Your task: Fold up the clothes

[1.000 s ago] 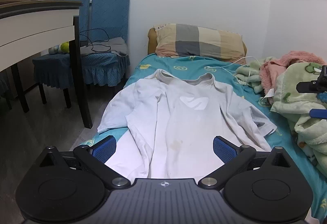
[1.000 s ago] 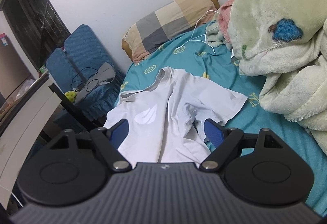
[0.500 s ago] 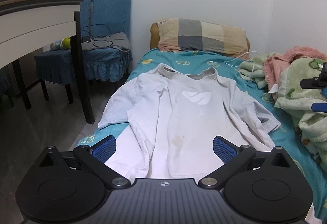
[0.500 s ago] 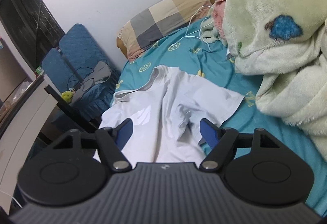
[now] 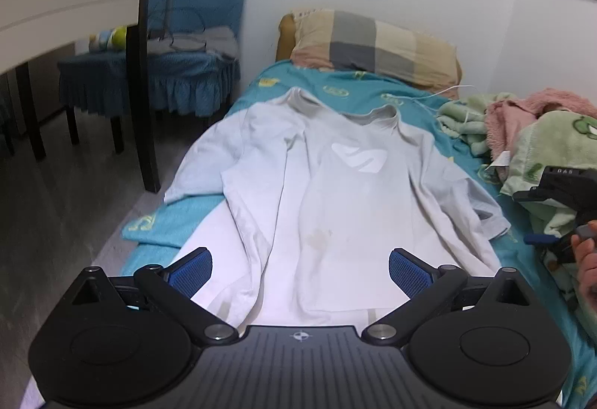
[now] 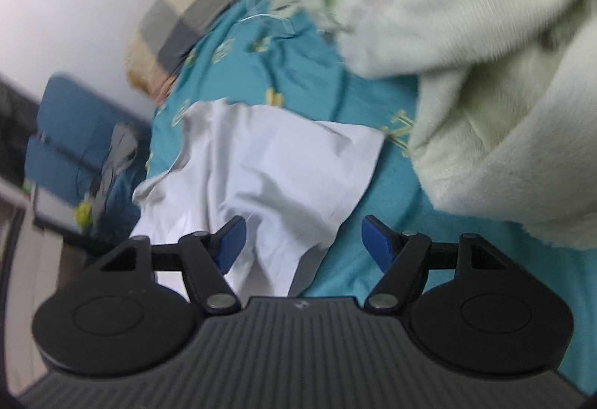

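White shirt (image 5: pixel 335 207) lies spread flat on the bed (image 5: pixel 335 88), unfolded. Approach step: left gripper (image 5: pixel 300 269) fingers apart above hem, right gripper (image 6: pixel 300 241) fingers apart over sleeve. Next: grasp sleeve.

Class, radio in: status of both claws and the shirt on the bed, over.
Left claw open, empty, above the white T-shirt hem. Right claw open, empty, at the sleeve. T-shirt flat, unfolded. Green fleece blanket crowds the right side.

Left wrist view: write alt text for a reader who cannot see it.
A white long-sleeved shirt lies spread face up on a teal bedsheet, collar toward a checked pillow. The left gripper hangs open over the shirt's hem. Fleece blankets are heaped on the right, blue chairs stand on the left.
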`<state>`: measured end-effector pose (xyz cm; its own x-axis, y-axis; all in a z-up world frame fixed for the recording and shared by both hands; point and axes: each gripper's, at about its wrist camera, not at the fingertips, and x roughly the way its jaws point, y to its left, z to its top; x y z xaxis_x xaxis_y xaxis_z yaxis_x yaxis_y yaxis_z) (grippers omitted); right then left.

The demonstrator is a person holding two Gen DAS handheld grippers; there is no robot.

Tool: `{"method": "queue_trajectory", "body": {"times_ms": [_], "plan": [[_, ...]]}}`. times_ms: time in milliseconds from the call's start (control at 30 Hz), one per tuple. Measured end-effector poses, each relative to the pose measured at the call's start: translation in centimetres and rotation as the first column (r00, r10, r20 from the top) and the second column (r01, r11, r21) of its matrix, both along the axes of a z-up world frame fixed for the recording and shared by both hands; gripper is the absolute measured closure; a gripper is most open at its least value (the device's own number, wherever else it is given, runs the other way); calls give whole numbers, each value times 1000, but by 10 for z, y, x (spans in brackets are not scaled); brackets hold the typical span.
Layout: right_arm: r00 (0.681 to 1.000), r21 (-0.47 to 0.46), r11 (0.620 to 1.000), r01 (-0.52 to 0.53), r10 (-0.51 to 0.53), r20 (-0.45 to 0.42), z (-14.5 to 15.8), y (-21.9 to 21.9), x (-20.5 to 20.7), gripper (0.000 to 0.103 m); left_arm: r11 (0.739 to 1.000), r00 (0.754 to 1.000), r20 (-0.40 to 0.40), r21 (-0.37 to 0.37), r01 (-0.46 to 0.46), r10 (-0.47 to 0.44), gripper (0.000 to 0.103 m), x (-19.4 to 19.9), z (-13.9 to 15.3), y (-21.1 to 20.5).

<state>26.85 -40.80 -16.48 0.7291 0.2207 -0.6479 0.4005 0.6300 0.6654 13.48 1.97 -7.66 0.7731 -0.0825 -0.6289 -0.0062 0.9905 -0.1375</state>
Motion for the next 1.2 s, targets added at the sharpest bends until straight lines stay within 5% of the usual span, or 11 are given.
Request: {"method": "queue_trajectory", "body": {"times_ms": [167,300,400,467,633,933,1200], "plan": [[996,45,995,87,-86,-21,-40,-8,21,32,998,998,-54,-55,-34,31,1,16,-15,7],[991,8,992,126,-126,41,-49,-7,38,37,989,994,-94,-134,-68,56,1,25,-25,21],[994,-15,995,98,-97,60,-54,-4,54,59,977,989,-121,-184,-104,83,1,34,-34,30],[996,-47,997,65,-62,65,-55,-2,65,90,973,987,-126,-198,-118,94,1,38,-37,34],[991,-246,969,-3,36,127,-30,14,78,95,972,990,-95,-202,-120,102,1,41,-33,31],[959,-464,871,162,-28,282,42,-14,60,96,979,992,-33,-156,-128,124,1,32,-18,26],[973,-580,806,117,24,230,89,9,87,96,990,994,24,-100,-104,106,1,32,-7,20]]}}
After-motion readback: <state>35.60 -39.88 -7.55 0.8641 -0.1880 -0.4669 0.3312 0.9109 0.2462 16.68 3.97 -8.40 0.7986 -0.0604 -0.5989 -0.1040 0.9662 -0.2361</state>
